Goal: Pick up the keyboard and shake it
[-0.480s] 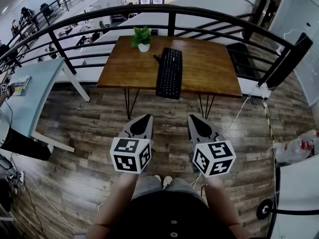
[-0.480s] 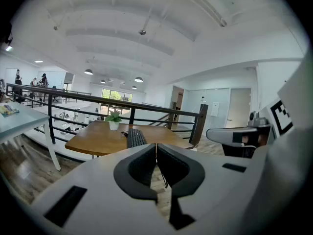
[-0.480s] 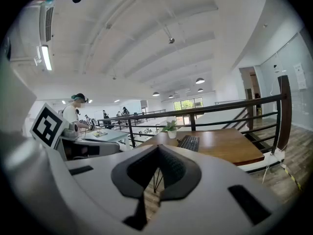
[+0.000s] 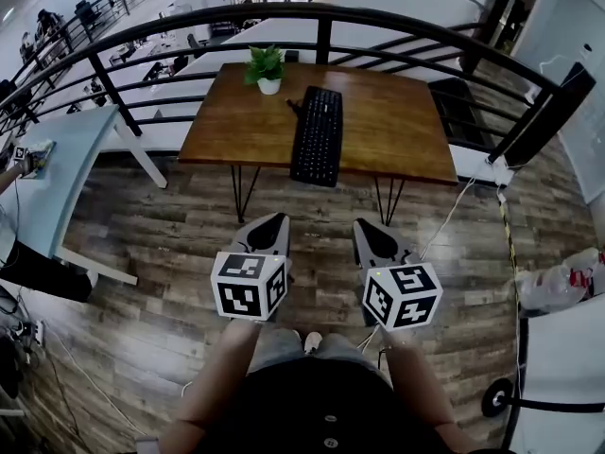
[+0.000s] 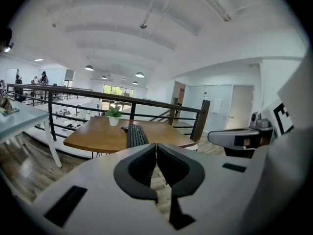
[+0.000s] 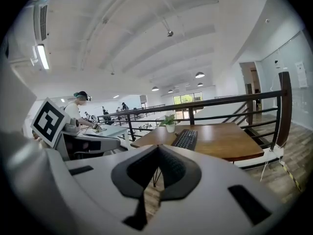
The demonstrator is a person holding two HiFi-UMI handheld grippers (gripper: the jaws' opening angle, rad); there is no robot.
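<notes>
A black keyboard (image 4: 319, 136) lies lengthwise on a brown wooden table (image 4: 397, 130), its near end at the table's front edge. It shows again as the keyboard (image 5: 136, 135) in the left gripper view and the keyboard (image 6: 186, 139) in the right gripper view. My left gripper (image 4: 274, 221) and right gripper (image 4: 363, 227) hang side by side over the floor, well short of the table. Both are shut with nothing between the jaws, as the left gripper (image 5: 156, 147) and right gripper (image 6: 158, 149) views show.
A small potted plant (image 4: 267, 69) stands at the table's far left by the keyboard's far end. A black railing (image 4: 321, 17) curves behind the table. A light blue table (image 4: 57, 187) stands left. Cables (image 4: 454, 211) and a plastic bag (image 4: 562, 282) lie on the wood floor right.
The view has shifted slightly; the table and keyboard sit a little further left and up. Both grippers stay shut and level with each other.
</notes>
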